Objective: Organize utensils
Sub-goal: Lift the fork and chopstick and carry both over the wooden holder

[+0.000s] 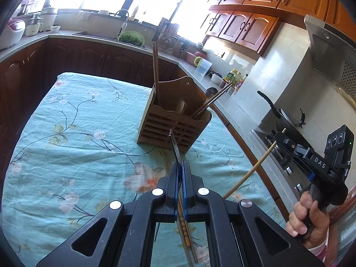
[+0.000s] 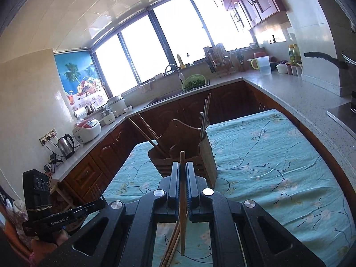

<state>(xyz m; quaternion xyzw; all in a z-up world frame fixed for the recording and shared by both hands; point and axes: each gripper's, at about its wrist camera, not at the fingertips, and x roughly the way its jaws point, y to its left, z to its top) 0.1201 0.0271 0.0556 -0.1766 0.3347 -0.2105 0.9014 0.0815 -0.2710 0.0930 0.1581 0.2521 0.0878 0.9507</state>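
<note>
Tilting slightly downward above the desk's floral teal cloth [image 1: 73, 115], the left tongs [image 1: 180, 166] are clamped on a thin dark metal utensil [image 1: 174, 149]. Rightward, a hand [image 1: 309, 220] holds the right tongs [image 2: 183, 166], clamped on a pale wooden chopstick [image 2: 182, 200]. Beyond stands the slatted brown wooden utensil holder [image 1: 175, 120], with chopsticks inside.

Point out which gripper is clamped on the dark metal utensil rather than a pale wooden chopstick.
The left gripper: a dark, thin metal utensil sticks up from its shut jaws. The right gripper grips a pale wooden chopstick instead.
</note>
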